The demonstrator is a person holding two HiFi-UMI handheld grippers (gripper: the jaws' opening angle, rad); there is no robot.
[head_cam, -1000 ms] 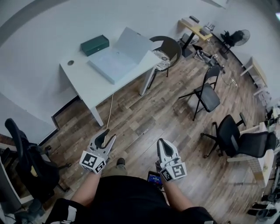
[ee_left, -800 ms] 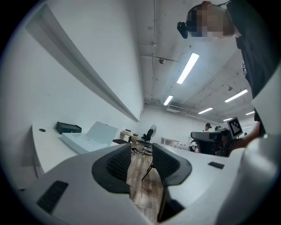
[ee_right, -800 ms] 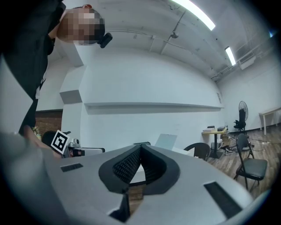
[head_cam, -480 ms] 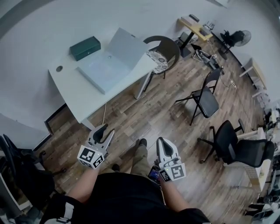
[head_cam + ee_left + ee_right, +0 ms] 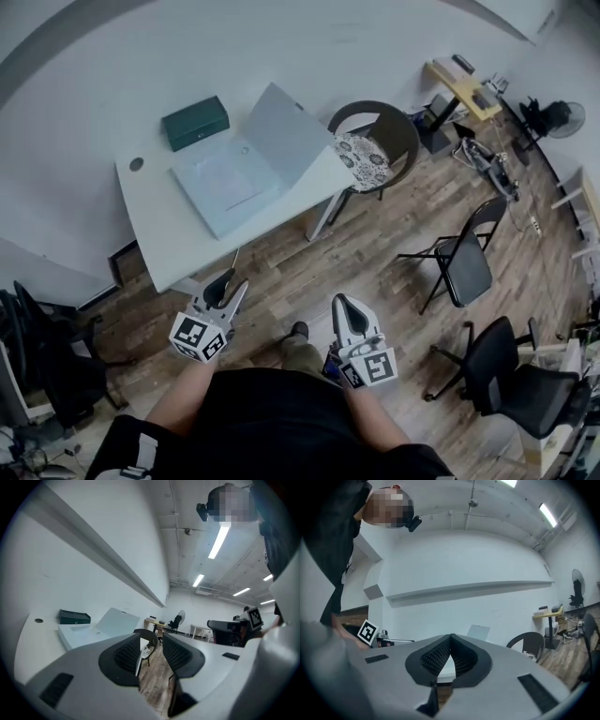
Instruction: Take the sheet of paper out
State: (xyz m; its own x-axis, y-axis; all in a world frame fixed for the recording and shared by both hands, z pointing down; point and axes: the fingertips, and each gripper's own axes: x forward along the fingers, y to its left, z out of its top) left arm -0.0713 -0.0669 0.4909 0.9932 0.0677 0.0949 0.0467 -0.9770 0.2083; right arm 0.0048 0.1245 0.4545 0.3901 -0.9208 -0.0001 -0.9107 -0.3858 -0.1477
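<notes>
A white table (image 5: 178, 234) stands ahead of me on the wood floor. On it lies a flat pale blue box (image 5: 225, 184) with its lid (image 5: 286, 131) raised; a sheet of paper (image 5: 230, 178) shows faintly inside. Behind it sits a dark green case (image 5: 195, 123). My left gripper (image 5: 234, 284) hangs in the air short of the table's near edge, open, with nothing between its fingers. My right gripper (image 5: 340, 302) is over the floor, shut and empty. The left gripper view shows the box (image 5: 82, 634) and the case (image 5: 75, 617) past the left gripper (image 5: 151, 641). In the right gripper view, the right gripper (image 5: 450, 639) has its tips meeting.
A round-backed chair (image 5: 375, 141) with a patterned cushion stands at the table's right end. A black folding chair (image 5: 464, 258) and an office chair (image 5: 506, 375) are to the right. Another black chair (image 5: 47, 356) is at the left. A small desk (image 5: 464, 84) and a fan (image 5: 553, 117) stand far back.
I have stepped toward the table, so it now lies closer in front of both grippers. The jaws stand as before: left open, right shut.
</notes>
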